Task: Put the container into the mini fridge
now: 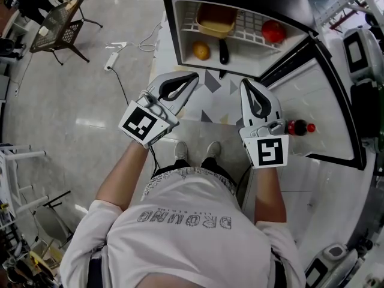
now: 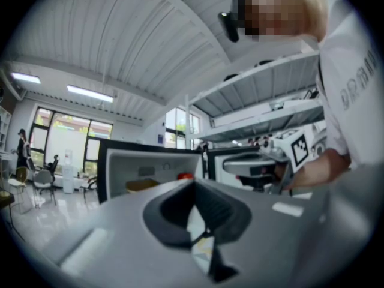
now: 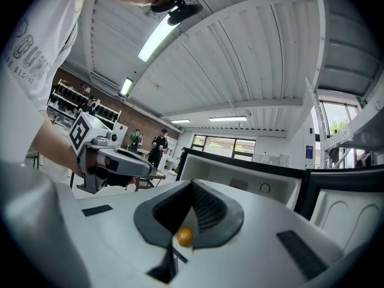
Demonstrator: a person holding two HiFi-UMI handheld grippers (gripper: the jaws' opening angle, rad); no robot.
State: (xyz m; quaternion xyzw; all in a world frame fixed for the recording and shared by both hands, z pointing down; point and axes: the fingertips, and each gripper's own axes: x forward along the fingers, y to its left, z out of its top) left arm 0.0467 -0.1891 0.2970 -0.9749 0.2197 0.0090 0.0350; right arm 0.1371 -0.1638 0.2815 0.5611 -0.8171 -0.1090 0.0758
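left gripper (image 1: 189, 80): jaws together, empty
right gripper (image 1: 246, 86): jaws together, empty
container (image 1: 216, 20): on fridge (image 1: 173, 32) shelf, apart from both

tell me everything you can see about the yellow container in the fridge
The container is a tan-yellow rectangular tub with rounded corners, plastic by its look, open on top. It sits upright on the white wire shelf of the open mini fridge, beside a red fruit and apart from it. Nothing else touches it.
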